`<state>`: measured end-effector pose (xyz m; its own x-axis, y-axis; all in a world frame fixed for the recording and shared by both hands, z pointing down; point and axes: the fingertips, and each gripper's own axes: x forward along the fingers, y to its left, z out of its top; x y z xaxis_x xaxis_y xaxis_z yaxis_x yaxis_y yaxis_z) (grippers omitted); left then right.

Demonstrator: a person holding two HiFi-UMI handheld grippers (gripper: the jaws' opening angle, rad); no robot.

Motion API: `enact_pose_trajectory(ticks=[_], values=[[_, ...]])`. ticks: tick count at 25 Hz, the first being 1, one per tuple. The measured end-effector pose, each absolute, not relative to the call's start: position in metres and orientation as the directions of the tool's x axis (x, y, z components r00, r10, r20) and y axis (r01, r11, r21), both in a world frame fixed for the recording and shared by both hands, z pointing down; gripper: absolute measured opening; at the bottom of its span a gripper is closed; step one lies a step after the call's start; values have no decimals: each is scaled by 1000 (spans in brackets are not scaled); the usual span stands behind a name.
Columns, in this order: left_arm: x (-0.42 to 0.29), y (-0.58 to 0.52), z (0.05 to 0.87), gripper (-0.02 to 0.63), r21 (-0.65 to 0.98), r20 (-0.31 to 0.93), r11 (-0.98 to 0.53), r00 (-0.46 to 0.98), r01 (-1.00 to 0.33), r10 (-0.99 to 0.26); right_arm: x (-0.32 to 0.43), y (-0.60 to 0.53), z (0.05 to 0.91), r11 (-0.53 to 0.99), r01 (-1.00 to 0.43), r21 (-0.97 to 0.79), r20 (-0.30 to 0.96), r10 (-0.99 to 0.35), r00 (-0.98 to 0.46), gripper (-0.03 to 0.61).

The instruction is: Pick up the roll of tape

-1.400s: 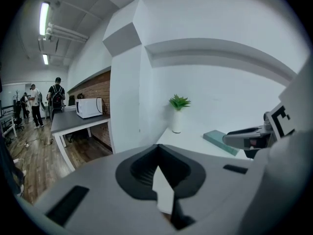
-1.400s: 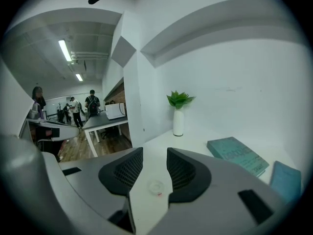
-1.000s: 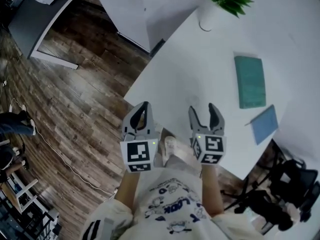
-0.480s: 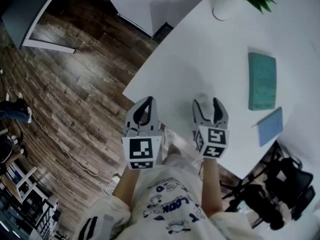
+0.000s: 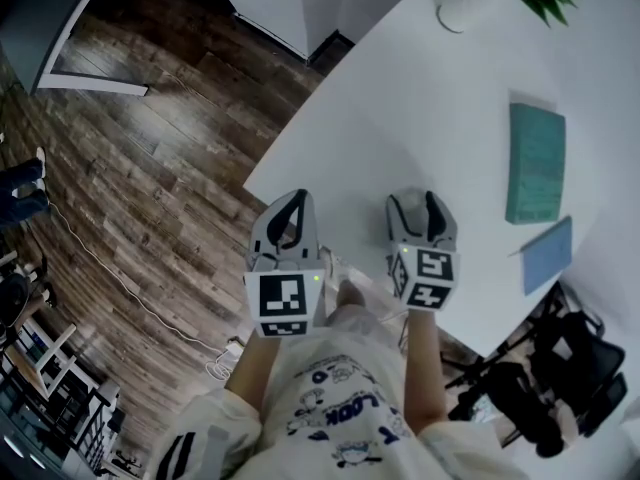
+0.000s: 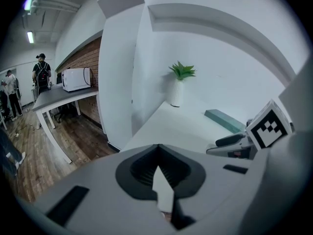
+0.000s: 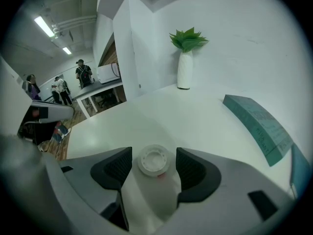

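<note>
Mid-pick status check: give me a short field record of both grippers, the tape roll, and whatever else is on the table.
right gripper: open, fingers on either side of the roll, small gaps showing
left gripper: shut, nothing between its fingers
roll of tape: white, appears to lie flat on the white table, not yet gripped
other items: teal book, blue notebook, potted plant

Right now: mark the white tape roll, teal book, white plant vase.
white roll of tape (image 7: 154,160): right gripper view, centre hub
teal book (image 5: 536,163): head view, middle of cover
white vase (image 7: 184,75): right gripper view, mid body
</note>
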<state>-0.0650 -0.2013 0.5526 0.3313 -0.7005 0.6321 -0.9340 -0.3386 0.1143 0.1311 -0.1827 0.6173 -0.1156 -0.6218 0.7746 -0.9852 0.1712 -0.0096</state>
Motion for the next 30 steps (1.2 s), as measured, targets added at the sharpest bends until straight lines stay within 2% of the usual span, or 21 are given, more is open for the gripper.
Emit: enact_pose_trajectory(ticks=[8,13,22,30], values=[[-67,-199,560,0,120,644,-332,327,-936,-691,132,-180,620,155,-988,-20,778,-618,-113,271],[-69,-199,562,0,123,647,-326,325,-937,-690,132,-182,619,132,-991,-24,767,-633,-103,198],[-72,-202,549,0,112,623,-322,319,-940,-714,129,-182,610,126,-992,-24,760,-642,-101,196],[-66,-214,503,0,88,539,-326,320,-941,-779,130,-197,549,129,-992,-13,655,-748,-106,196]])
